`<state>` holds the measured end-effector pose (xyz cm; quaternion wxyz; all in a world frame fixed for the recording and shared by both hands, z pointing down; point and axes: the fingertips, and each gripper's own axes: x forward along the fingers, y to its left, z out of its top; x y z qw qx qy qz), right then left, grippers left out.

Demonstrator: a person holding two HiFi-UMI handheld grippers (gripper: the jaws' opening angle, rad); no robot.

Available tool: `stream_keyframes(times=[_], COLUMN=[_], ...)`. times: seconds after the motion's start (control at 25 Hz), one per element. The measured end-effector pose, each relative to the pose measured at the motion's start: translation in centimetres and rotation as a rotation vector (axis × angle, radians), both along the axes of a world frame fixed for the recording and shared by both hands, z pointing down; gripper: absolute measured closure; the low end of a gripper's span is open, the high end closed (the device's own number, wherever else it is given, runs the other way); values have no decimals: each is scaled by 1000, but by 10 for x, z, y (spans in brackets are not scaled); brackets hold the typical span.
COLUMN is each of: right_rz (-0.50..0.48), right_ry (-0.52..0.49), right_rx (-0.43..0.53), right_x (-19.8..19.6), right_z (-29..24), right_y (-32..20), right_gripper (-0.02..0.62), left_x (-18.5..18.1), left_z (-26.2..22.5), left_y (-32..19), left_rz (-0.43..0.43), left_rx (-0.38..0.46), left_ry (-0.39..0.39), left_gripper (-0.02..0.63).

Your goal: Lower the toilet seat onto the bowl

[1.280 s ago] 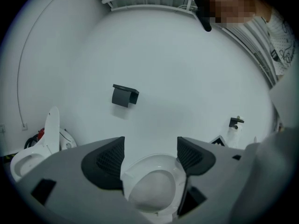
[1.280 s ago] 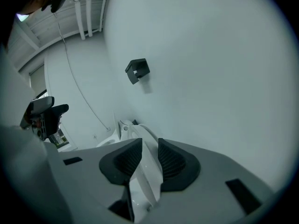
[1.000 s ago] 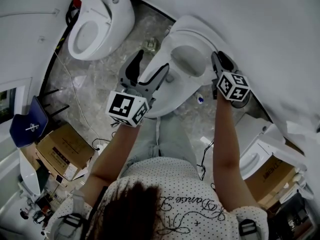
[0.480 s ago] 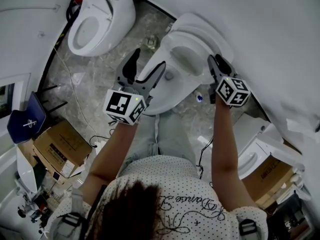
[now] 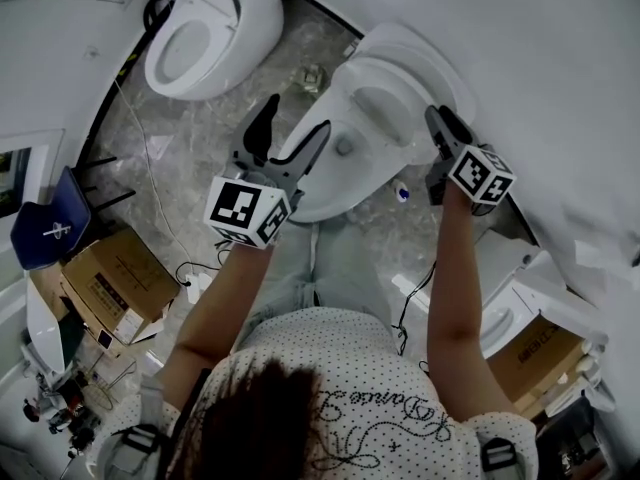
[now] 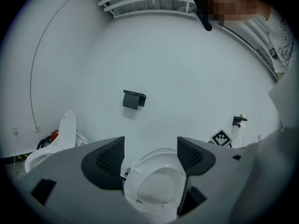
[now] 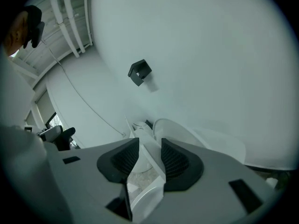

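The white toilet's bowl (image 5: 325,193) sits at the middle of the head view. Its seat (image 5: 385,108) is tilted up toward the wall, in front of the lid (image 5: 440,63). My right gripper (image 5: 438,123) is at the seat's right edge. In the right gripper view that thin white edge (image 7: 148,160) runs between the jaws of the right gripper (image 7: 149,148), which are opening, with a slit showing beside the left pad. My left gripper (image 5: 297,118) hovers open over the bowl's left front with nothing between its fingers. Between the left gripper's (image 6: 150,146) jaws the seat ring (image 6: 156,185) faces the camera.
A second toilet (image 5: 205,28) stands at the upper left. Cardboard boxes (image 5: 105,283) and a blue chair (image 5: 45,233) crowd the left floor, with cables nearby. Another box (image 5: 535,353) and a white fixture (image 5: 505,313) are at the right. A dark paper holder (image 6: 134,99) hangs on the wall.
My right gripper has shifted slightly right beside the seat's edge. The left gripper has stayed about where it was, open. The seat's tilt looks unchanged.
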<state>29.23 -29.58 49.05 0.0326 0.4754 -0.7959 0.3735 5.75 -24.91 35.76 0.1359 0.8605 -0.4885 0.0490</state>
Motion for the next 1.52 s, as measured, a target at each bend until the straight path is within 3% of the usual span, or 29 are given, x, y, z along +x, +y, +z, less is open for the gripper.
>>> stream_keyframes(times=[0.16,0.52,0.76,1.28,1.52], right_rz=[-2,-113,-115,7,81], right_ry=[1,100,150,245,350], right_rx=[6,-7,-8,-30,-10], right_x=[-9,-40,-62,-127,-151], right_z=[1,1,3,21,36], right_y=[15,49,74,151,183], right_gripper=[483,486,486,488,489], left_x=[-12,-30,-56,-162,-192], left_z=[1,-2,2,22,28], left_y=[16,48,64,104,121], left_rz=[-21,-41,-33,31,86], left_rx=[2,13,9,-16,-22], left_ry=[-6,-5,7,15,13], left_gripper=[255,256,256,256,256])
